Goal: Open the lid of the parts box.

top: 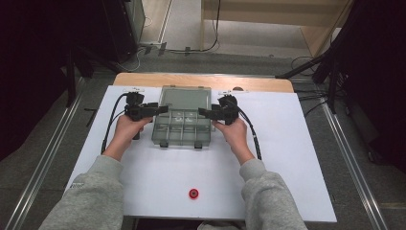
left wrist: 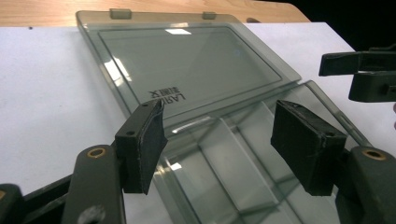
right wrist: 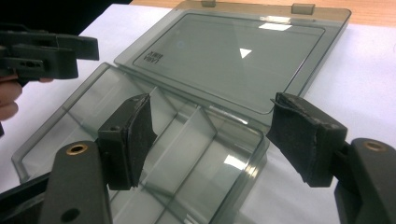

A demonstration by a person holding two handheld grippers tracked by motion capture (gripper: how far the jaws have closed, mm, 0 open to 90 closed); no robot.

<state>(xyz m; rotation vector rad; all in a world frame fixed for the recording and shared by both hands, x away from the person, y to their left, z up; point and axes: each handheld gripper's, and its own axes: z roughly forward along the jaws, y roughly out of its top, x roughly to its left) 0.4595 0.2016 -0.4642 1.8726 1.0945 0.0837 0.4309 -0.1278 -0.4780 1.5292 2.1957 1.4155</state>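
Note:
A smoky clear plastic compartment box [top: 182, 127] lies open on the white table [top: 287, 167], its lid [top: 186, 98] folded flat toward the far edge. The dividers show in its empty tray [left wrist: 243, 182]. My left gripper [top: 163, 109] hovers at the box's left side, jaws wide apart and pads touching nothing. In its own view the left gripper [left wrist: 219, 140] looks over the tray and lid [left wrist: 187, 60]. My right gripper [top: 203, 113] is at the box's right side, also open. The right gripper [right wrist: 210, 135] straddles the tray's near corner [right wrist: 187, 154] without contact.
A small red round object [top: 193, 193] lies near the table's front edge, between the person's grey sleeves. A wooden strip [top: 201, 79] borders the table's far side. Cables trail from both grippers down the table. Bare white surface lies either side of the box.

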